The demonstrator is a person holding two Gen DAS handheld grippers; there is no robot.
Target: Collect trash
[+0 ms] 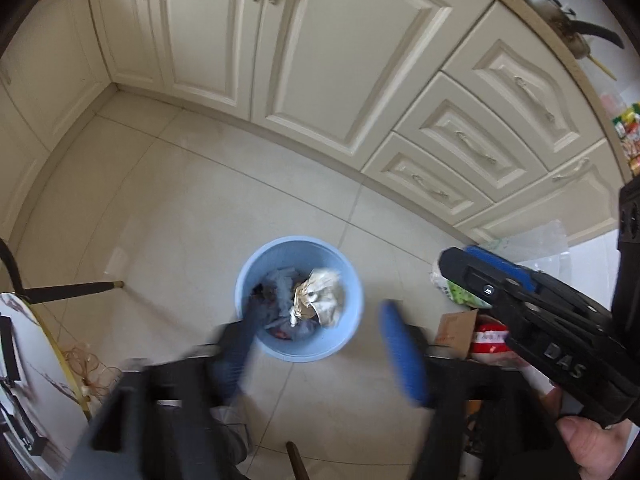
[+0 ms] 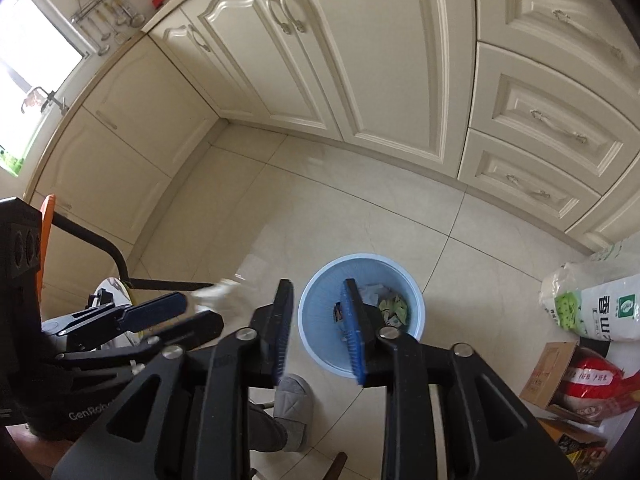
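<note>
Left wrist view: left gripper (image 1: 320, 344) spread wide, empty, above blue wastebasket (image 1: 299, 298) holding crumpled paper (image 1: 318, 296), light, crushable; pinch a fold.
Right wrist view: right gripper (image 2: 320, 330) partly spread, empty; white wad (image 2: 224, 298) beside left fingers, whether falling or lying I cannot tell.

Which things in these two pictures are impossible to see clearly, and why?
- Left wrist view: left gripper fingers, smeared by motion blur.
- Right wrist view: contents of the round light-blue plastic bin, partly covered by the right gripper.
- Right wrist view: white crumpled thing near the left gripper, blurred.
- Left wrist view: dark frying pan, cut by the frame edge.
</note>
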